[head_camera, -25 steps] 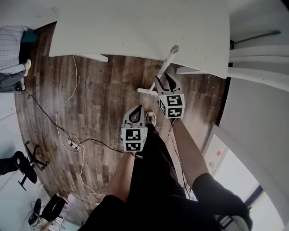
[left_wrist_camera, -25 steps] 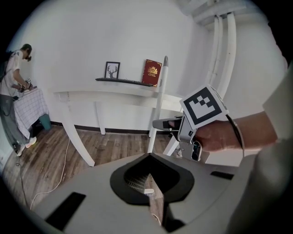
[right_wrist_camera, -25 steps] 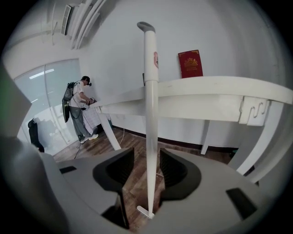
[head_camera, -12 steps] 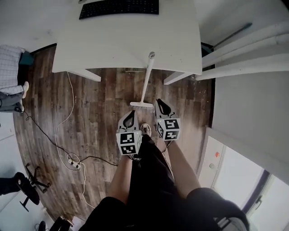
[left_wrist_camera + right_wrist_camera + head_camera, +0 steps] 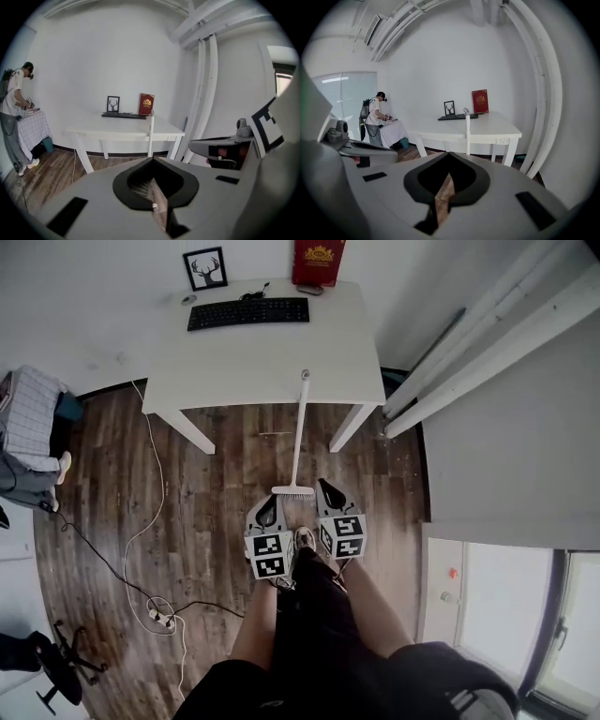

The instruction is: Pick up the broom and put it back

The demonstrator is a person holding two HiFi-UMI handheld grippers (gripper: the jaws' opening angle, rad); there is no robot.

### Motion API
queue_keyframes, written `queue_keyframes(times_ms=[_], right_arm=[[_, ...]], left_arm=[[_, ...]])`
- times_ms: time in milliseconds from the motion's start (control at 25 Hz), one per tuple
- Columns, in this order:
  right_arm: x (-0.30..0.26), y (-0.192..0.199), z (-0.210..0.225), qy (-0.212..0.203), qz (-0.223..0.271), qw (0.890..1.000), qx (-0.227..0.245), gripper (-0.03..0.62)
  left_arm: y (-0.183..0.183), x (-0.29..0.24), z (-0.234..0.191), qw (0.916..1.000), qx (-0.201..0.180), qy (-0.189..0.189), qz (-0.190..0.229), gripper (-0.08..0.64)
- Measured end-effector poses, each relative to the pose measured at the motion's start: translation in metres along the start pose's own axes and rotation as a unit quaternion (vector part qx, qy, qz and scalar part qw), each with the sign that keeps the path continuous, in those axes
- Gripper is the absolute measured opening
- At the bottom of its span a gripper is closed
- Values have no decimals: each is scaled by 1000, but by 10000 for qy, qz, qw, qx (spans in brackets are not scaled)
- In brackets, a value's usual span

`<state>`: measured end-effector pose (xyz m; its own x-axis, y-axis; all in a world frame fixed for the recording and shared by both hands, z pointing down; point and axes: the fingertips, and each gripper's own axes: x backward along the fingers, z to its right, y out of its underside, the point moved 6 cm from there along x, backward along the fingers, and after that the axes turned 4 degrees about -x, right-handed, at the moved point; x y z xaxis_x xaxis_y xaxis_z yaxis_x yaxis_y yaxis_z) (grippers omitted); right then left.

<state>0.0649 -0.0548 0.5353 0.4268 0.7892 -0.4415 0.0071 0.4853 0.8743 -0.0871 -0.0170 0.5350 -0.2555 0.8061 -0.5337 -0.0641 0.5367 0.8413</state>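
The white broom (image 5: 299, 432) stands upright, its handle top leaning on the front edge of the white table (image 5: 244, 357) and its head (image 5: 293, 490) on the wood floor. It also shows ahead as a thin white handle in the left gripper view (image 5: 151, 135) and the right gripper view (image 5: 467, 133). My left gripper (image 5: 269, 501) hovers just left of the broom head, shut and empty. My right gripper (image 5: 323, 485) hovers just right of the head, also shut with nothing in it. Neither touches the broom.
On the table lie a black keyboard (image 5: 248, 312), a framed picture (image 5: 205, 268) and a red book (image 5: 319, 261). A person (image 5: 13, 117) stands at a small cloth-covered table far left. Cables and a power strip (image 5: 157, 615) lie on the floor. White pipes (image 5: 469, 343) run along the right wall.
Both grippers have lifted and drawn back from the broom. The right jaws, open beside the handle a second ago, are now shut. The broom stays leaning on the table.
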Motion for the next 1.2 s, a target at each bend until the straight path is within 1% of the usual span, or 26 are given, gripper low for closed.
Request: queue_keyframes(times_ms=[120,280,400,480,600,720,800,920,1000,1120,1200], right_arm=[[29,-3,-22,-7,116,9998,156,21],[69,-10,-58,-150,417,9979,469,21],[98,-8,-77,-135,570,9962,638,21],[116,-6,-85,-66,653,9954,702,21],[140,-8,-94,16,768,9924,964,21],[161,-20,-96,65,953,9873,1267,21],[175,-32,-90,84,1121,9845,1343,21],[194,-43,-83,127,1323,9810,1410,21],[204,-48,-81,158,1416,9794,1432,21],[218,-50,-76,123,1529,9782,1403,21],[230,-47,-71,98,1532,9790,1344,21]], left_arm=[[-7,33,0,9997,-133,37,190,2],[-17,75,3,9980,-249,110,562,2],[-21,108,9,9957,-531,77,749,2],[-19,123,16,9941,-693,141,824,2],[-14,136,25,9932,-658,314,909,2],[-18,143,39,9917,-577,439,1062,2],[-26,146,53,9898,-619,492,1185,2],[-40,155,74,9854,-731,571,1425,2],[-49,161,83,9834,-701,628,1552,2],[-55,167,88,9824,-616,619,1653,2],[-52,170,92,9825,-642,542,1660,2]])
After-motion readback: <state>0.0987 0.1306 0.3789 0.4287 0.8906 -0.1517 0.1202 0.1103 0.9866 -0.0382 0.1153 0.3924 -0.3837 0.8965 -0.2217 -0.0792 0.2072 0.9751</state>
